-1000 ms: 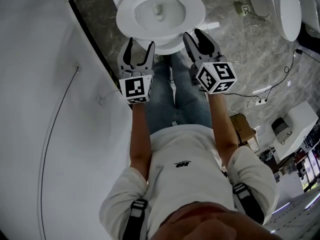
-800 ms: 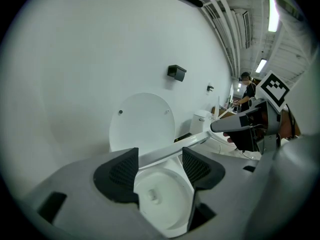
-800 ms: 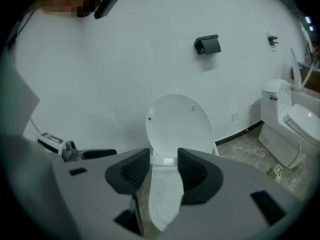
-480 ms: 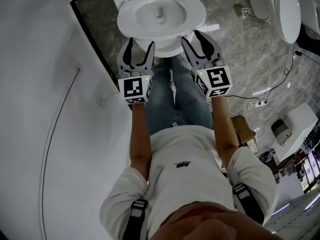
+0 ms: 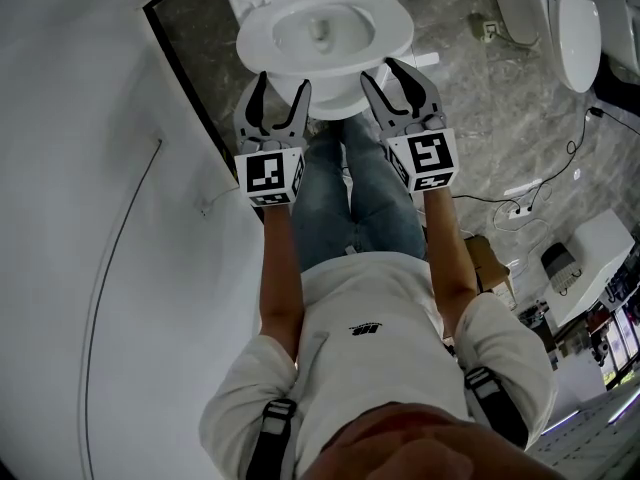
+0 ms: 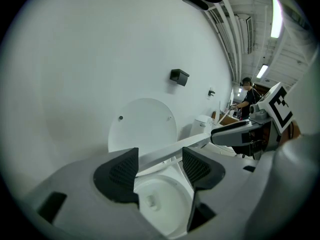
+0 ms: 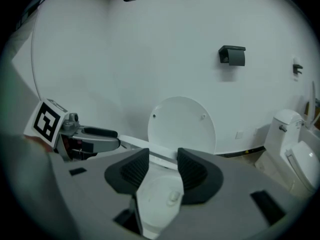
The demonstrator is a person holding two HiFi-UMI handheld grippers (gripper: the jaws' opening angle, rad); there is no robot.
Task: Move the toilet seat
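Jaws of left gripper (image 5: pixel 282 83) stood wide apart, right gripper (image 5: pixel 380 66) slightly narrower; both empty, nothing clamped. White oval plastic toilet seat (image 5: pixel 392 33) lay down on bowl (image 5: pixel 320 23), round white lid (image 7: pixel 182 124) raised against wall (image 7: pixel 125 59). Seat's front edge crossed both gaps: 2 grippers probably poised there for lifting it.

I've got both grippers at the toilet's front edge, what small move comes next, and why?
Probably raise both grippers together a little, tipping the white toilet seat toward the round white lid, which stands upright. The seat's front edge crosses the open left gripper and right gripper, unclamped, with the white toilet bowl visible beneath it.
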